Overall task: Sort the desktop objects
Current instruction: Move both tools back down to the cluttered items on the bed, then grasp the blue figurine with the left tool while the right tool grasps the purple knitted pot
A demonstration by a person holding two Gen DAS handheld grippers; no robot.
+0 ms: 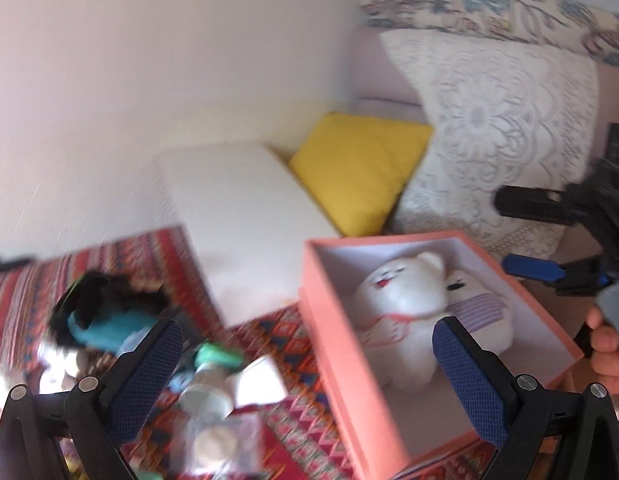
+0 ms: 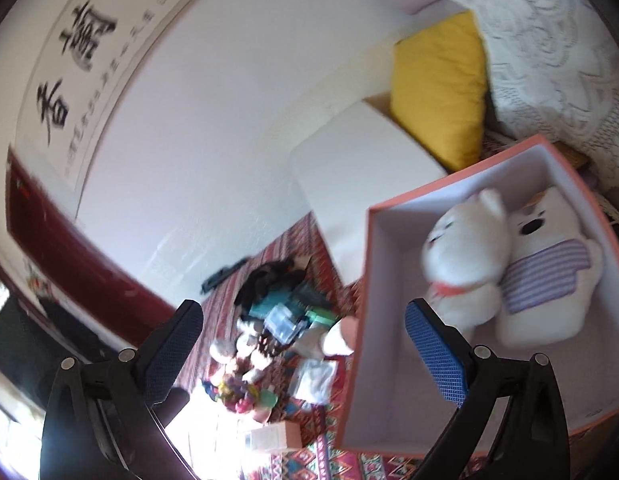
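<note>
Clearly, in the left wrist view, the left gripper [image 1: 305, 364] is spread wide and grasps nothing, hanging above the patterned cloth [image 1: 297, 412] at the near-left corner of the orange box [image 1: 333, 320]. Two white plush toys [image 1: 421, 312] lie inside that box. Left of the box sits a blurred heap of small items [image 1: 157, 344]. Beyond the box's right edge, the right gripper [image 1: 541, 236] shows with fingers apart, a hand [image 1: 611, 354] below it.

Seen from the right wrist, the right gripper [image 2: 305, 344] is released and empty, over the box's [image 2: 365, 280] left wall; the plush toys [image 2: 505, 272] lie within, the clutter pile [image 2: 269, 332] left of it.
</note>
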